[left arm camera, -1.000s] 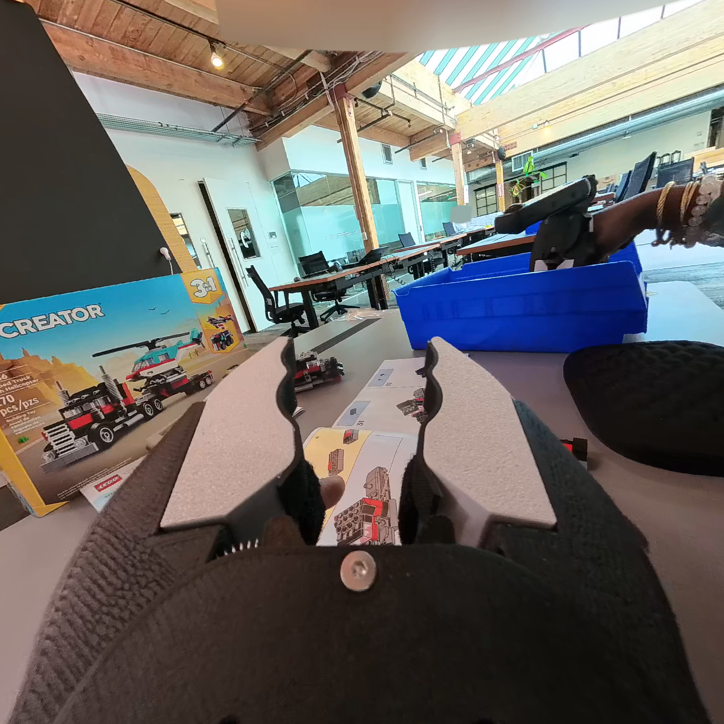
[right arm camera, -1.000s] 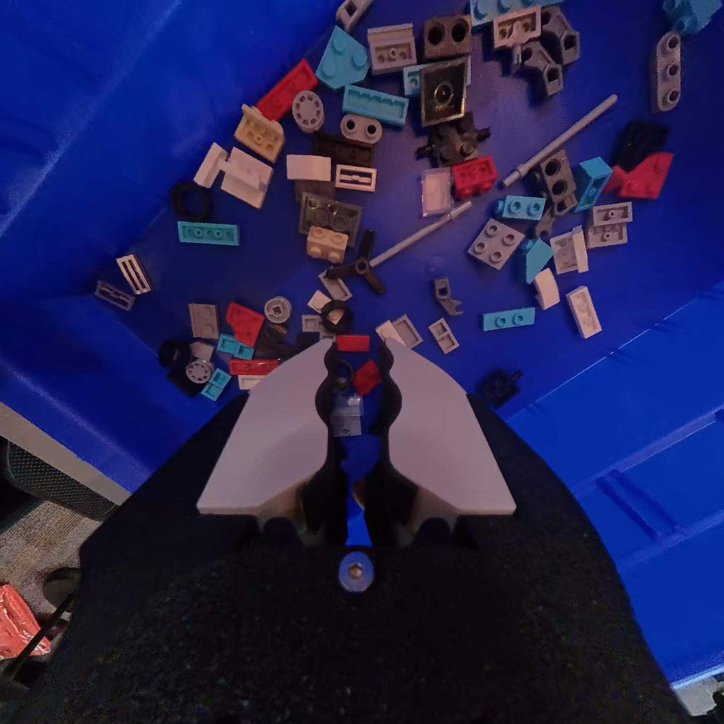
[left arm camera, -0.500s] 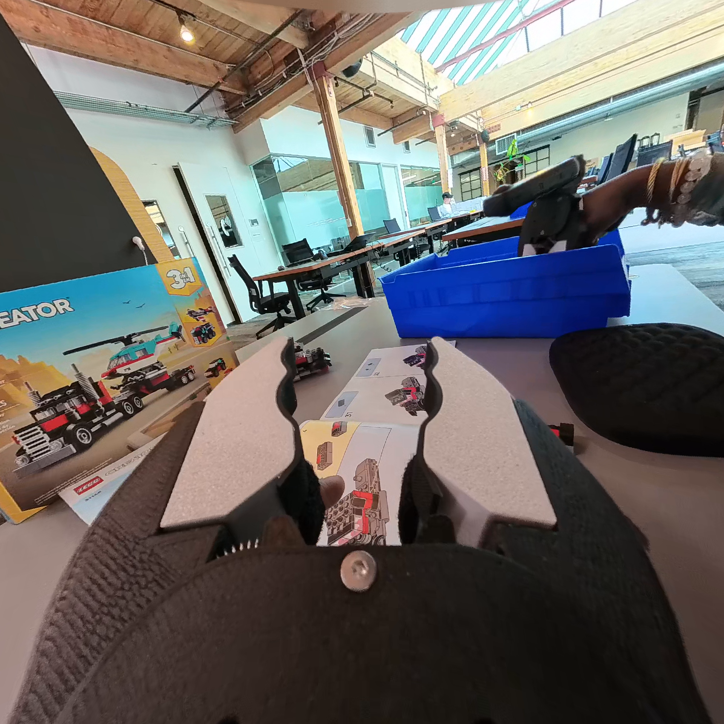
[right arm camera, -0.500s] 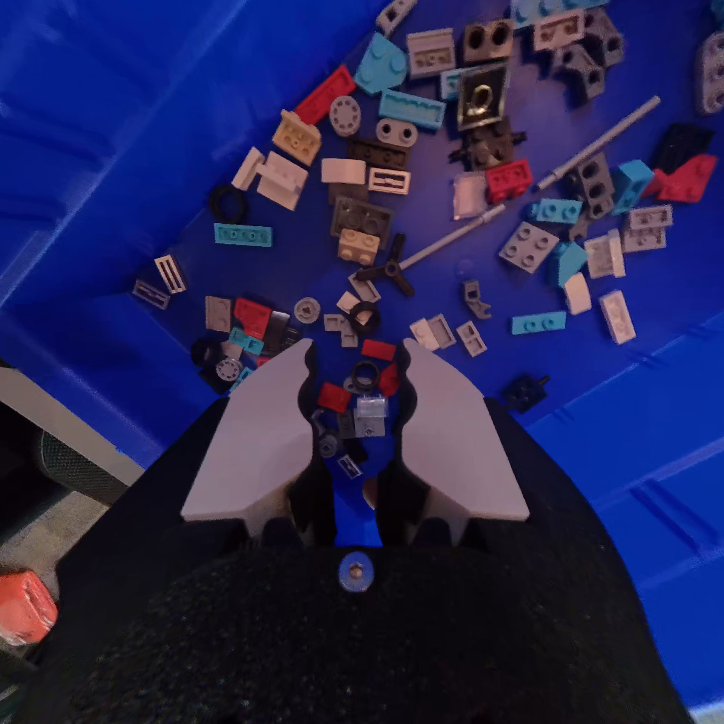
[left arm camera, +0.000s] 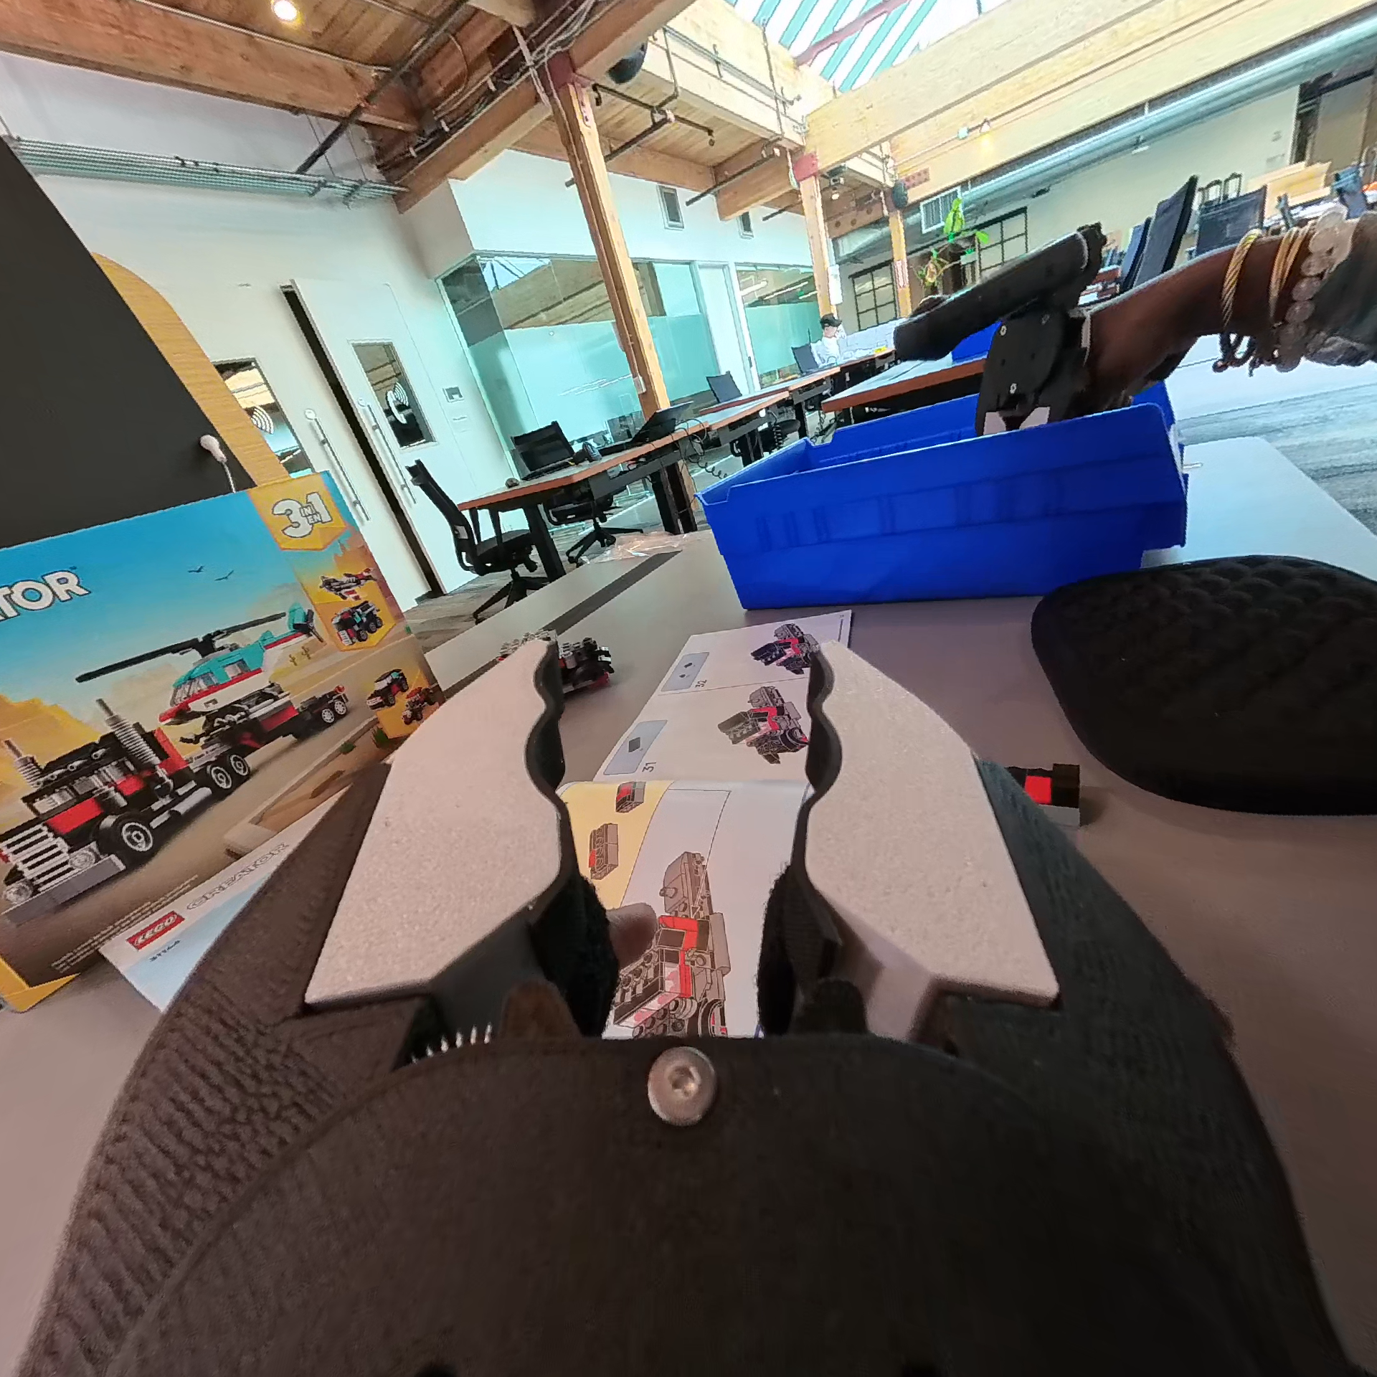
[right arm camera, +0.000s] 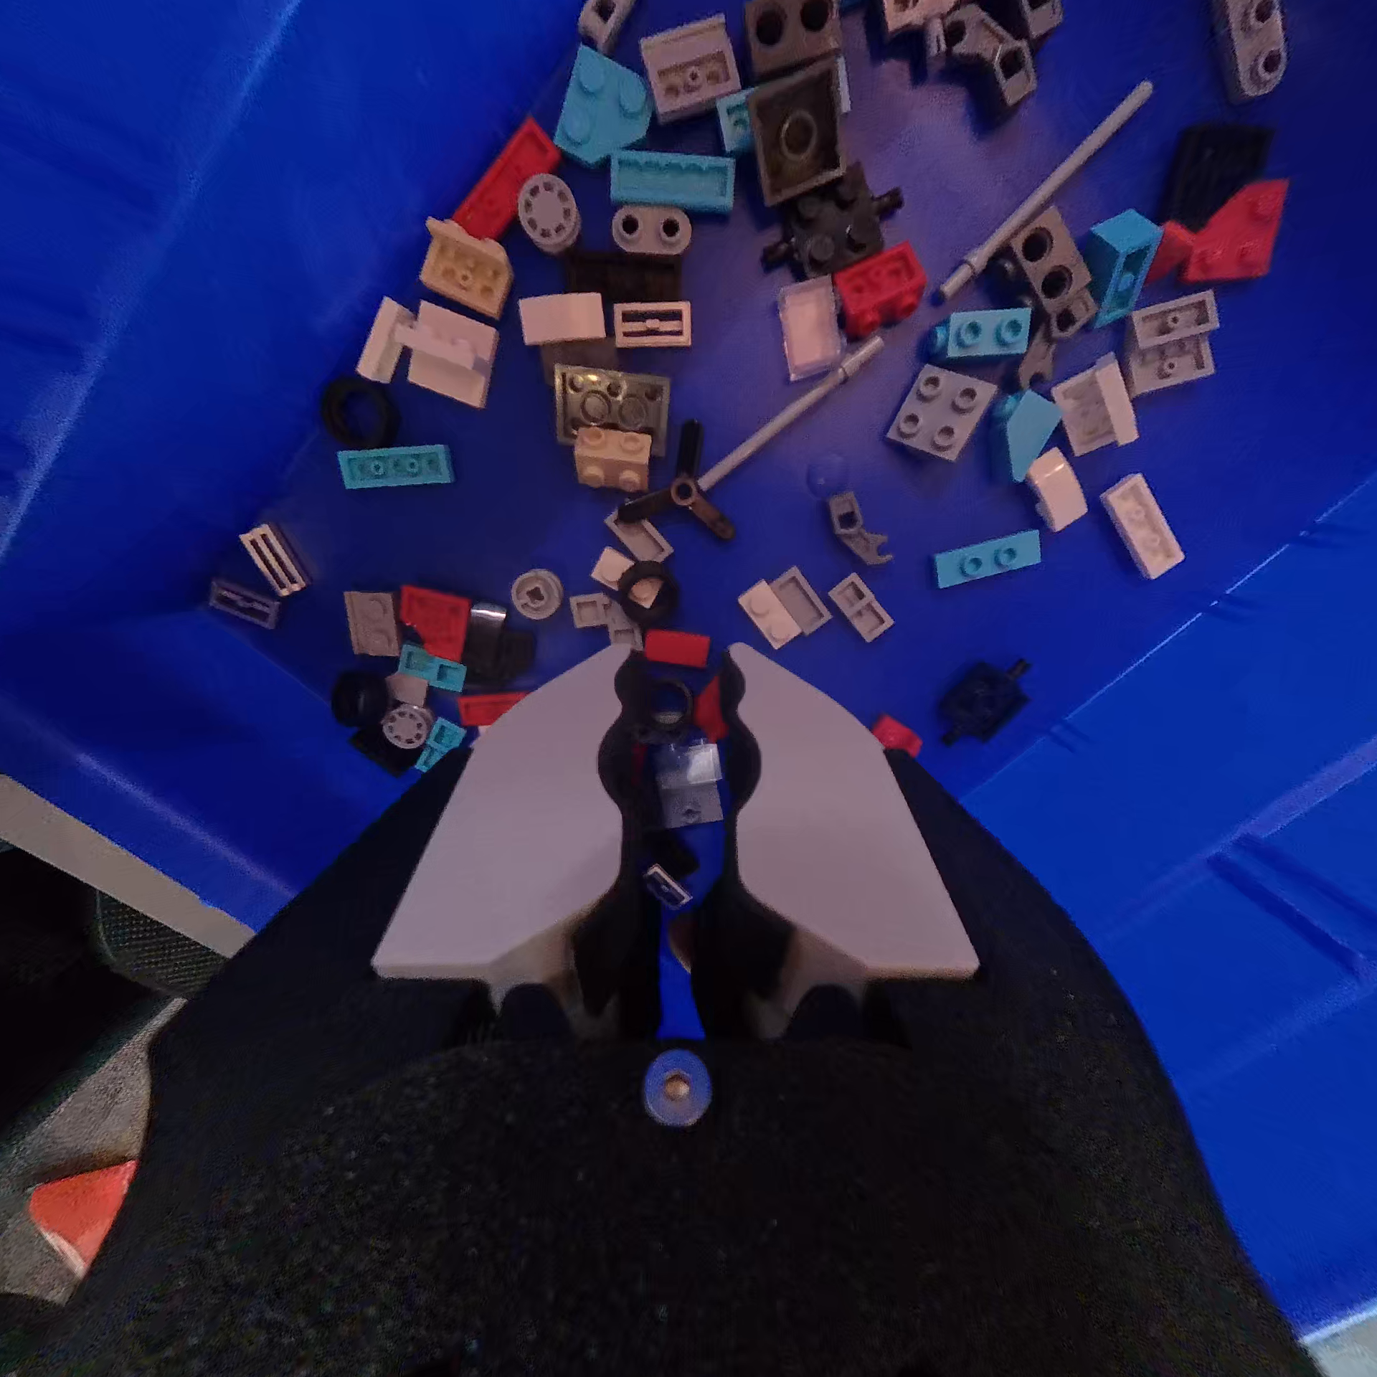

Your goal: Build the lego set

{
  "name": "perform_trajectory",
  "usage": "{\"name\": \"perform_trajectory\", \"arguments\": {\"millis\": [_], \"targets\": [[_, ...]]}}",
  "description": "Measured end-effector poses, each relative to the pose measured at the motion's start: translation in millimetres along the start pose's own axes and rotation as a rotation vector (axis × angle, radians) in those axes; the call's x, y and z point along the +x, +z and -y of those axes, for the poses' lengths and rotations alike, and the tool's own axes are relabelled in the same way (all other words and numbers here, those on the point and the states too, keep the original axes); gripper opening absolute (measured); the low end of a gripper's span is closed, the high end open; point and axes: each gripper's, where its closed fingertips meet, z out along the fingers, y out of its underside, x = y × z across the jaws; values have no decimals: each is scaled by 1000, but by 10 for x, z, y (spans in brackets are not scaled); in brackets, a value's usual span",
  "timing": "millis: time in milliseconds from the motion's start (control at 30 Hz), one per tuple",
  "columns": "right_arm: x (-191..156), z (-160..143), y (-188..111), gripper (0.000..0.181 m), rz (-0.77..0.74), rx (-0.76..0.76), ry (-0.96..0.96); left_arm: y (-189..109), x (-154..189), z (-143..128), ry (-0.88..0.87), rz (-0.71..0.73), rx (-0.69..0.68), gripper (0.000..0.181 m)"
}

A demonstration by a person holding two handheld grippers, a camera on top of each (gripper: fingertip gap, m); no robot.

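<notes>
My left gripper [left arm camera: 684,656] is open and empty, held low over the open instruction booklet [left arm camera: 670,745] on the grey table. A small black and red truck build [left arm camera: 585,663] stands just past its left fingertip. My right gripper [right arm camera: 678,656] is down inside the blue bin [right arm camera: 223,223], among several loose bricks. Its jaws stand close together around a black tyre ring [right arm camera: 665,704], a red piece [right arm camera: 708,704] and a small grey brick [right arm camera: 689,790]. I cannot tell whether they grip any of them. The right gripper [left arm camera: 1021,417] also shows in the left wrist view, reaching into the bin [left arm camera: 931,521].
The set's box [left arm camera: 171,670] stands at the left with a leaflet under it. A black padded mat [left arm camera: 1229,670] lies at the right, with a small red and black piece [left arm camera: 1051,793] beside it. A forearm with bracelets [left arm camera: 1229,313] holds the right gripper. The gap from one gripper's tips to the other's is roughly 40 cm. From my right tips it is roughly 4 cm to the small grey brick [right arm camera: 689,790]; from my left, 40 cm.
The right jaws were narrow one second ago, opened half a second ago, and have closed in again around the same pieces. The left gripper has tilted and drifted slightly, still open.
</notes>
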Motion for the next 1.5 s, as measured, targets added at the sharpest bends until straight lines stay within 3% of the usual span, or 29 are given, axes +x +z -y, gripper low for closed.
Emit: {"name": "perform_trajectory", "arguments": {"millis": [333, 533, 900, 1033, 1167, 1267, 1367, 1433, 1500], "targets": [[-8, 37, 10, 18, 0, 36, 38, 13, 36, -21, 18, -16, -17, 63], [-64, 62, 11, 39, -9, 31, 28, 25, 72, -46, 40, -28, -36, 63], [10, 28, 29, 17, -33, 47, 88, 37, 100, -65, 55, -42, -48, 63], [2, 20, 23, 17, -37, 29, 50, 44, 117, -50, 60, -51, -41, 62], [-31, 215, -239, 16, -110, 141, -31, 72, 230, 0, 33, -126, -48, 53], [-387, 643, -676, 16, -118, 324, -158, 85, 452, -21, -59, -291, -140, 45], [-1078, 1113, -1013, 16, -31, 493, -362, 90, 646, -55, -95, -419, -220, 40], [-1613, 1334, -1031, 16, 88, 545, -493, 106, 764, -93, -114, -482, -285, 35], [-2021, 1451, -863, 16, 174, 517, -608, 128, 875, -161, -125, -532, -363, 30]]}}
